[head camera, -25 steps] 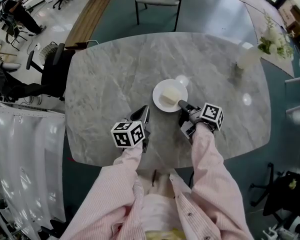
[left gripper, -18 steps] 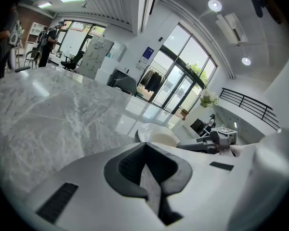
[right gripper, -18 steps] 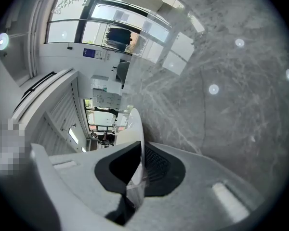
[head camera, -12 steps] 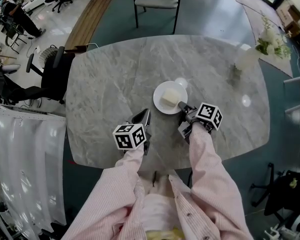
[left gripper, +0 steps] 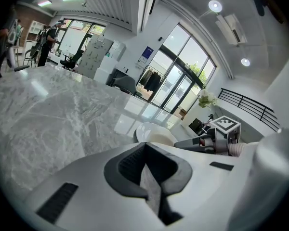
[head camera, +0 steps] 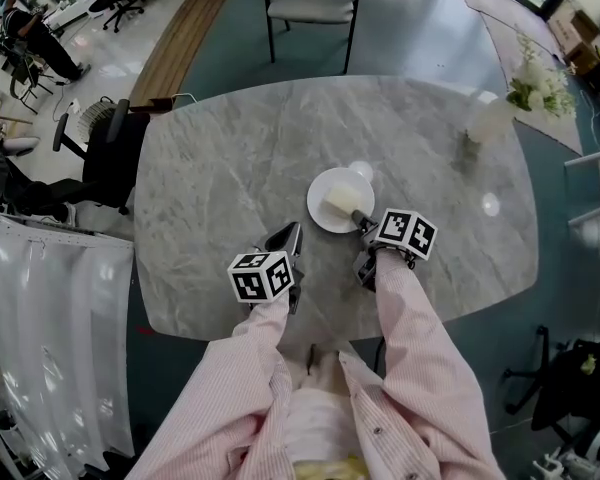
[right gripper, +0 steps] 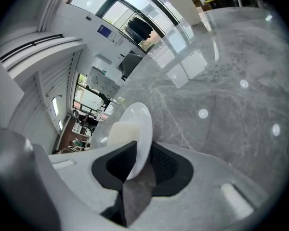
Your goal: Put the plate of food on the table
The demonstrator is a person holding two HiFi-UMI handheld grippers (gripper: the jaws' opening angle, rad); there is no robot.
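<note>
Plate [head camera: 325, 183] of food sat near the tabletop [head camera: 220, 168] centre, well in from every edge, its near rim covered by the right gripper [head camera: 361, 221] (jaws opening, rim between them). One pale block [head camera: 342, 200] lay on it; what kind was unclear. Left gripper [head camera: 290, 232] was toward the near edge, clenched on nothing.

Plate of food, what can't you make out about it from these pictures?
- Food: head view, too small; it is only a pale block, kind unknown.
- Plate, near rim: head view, hidden under the right tool, whose jaws are opening with the rim between them.
- Plate's near half: left gripper view, the left tool's body covers it.
</note>
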